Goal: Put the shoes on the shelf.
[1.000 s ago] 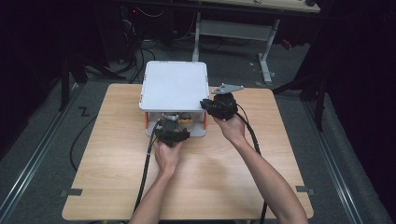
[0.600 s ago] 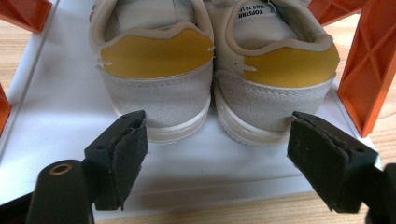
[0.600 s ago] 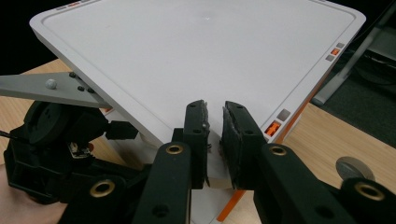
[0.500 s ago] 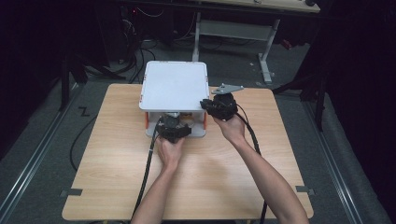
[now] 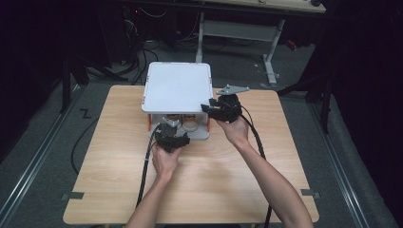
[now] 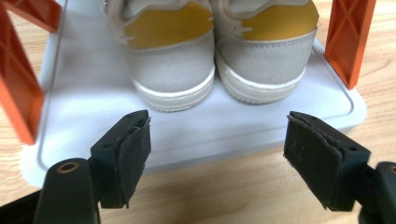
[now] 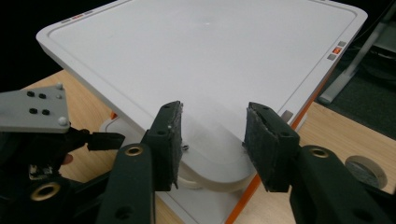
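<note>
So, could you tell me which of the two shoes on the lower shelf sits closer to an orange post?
The right-hand shoe in the left gripper view: its heel nearly reaches the orange post, while the left-hand shoe keeps a bare stretch of the lower shelf beside it.

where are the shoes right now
The pair of shoes stands side by side on the lower shelf of the white rack, heels toward the person, between its orange posts, just beyond the open left claw.

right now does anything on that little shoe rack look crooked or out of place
Nothing stands out. The two shoes sit side by side, heels outward, on the lower shelf of the rack, between the orange posts. The white top shelf lies level. The left gripper is open in front of the heels, touching nothing.
</note>
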Demonstrator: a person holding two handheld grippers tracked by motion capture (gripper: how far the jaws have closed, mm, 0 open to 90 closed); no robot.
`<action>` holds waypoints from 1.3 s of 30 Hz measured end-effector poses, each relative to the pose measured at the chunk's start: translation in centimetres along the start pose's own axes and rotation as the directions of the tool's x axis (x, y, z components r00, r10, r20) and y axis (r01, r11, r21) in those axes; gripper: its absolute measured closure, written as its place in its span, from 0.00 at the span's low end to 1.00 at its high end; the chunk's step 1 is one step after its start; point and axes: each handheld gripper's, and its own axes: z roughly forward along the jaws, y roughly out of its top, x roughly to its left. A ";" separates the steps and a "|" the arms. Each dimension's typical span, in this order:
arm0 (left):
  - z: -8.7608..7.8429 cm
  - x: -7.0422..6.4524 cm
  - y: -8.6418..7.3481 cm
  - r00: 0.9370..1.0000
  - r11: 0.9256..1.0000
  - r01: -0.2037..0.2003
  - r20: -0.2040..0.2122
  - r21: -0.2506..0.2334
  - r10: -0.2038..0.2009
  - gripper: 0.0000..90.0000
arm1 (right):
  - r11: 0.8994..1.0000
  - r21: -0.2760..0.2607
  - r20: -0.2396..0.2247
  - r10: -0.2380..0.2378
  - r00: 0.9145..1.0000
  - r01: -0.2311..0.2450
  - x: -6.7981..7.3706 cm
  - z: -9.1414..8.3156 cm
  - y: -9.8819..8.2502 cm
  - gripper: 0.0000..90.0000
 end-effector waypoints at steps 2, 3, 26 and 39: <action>-0.6 0.3 -0.2 1.000 1.000 0.002 0.011 -0.009 -0.001 0.26 | 1.000 -0.010 -0.009 0.001 1.000 -0.001 0.0 -0.5 0.0 0.59; -0.9 0.5 -0.2 1.000 1.000 0.005 0.015 -0.019 -0.005 0.27 | 1.000 -0.014 -0.015 0.007 1.000 -0.007 0.0 -0.8 0.0 0.59; -6.3 2.4 -0.7 0.993 0.993 -0.019 0.110 -0.118 0.032 0.29 | 0.992 -0.102 -0.015 0.068 0.998 -0.069 -2.2 -8.6 -4.0 0.57; -7.6 3.1 -1.3 0.993 0.991 -0.004 0.117 -0.134 0.019 0.29 | 0.991 -0.109 -0.001 0.076 0.997 -0.076 -2.7 -11.3 -6.5 0.57</action>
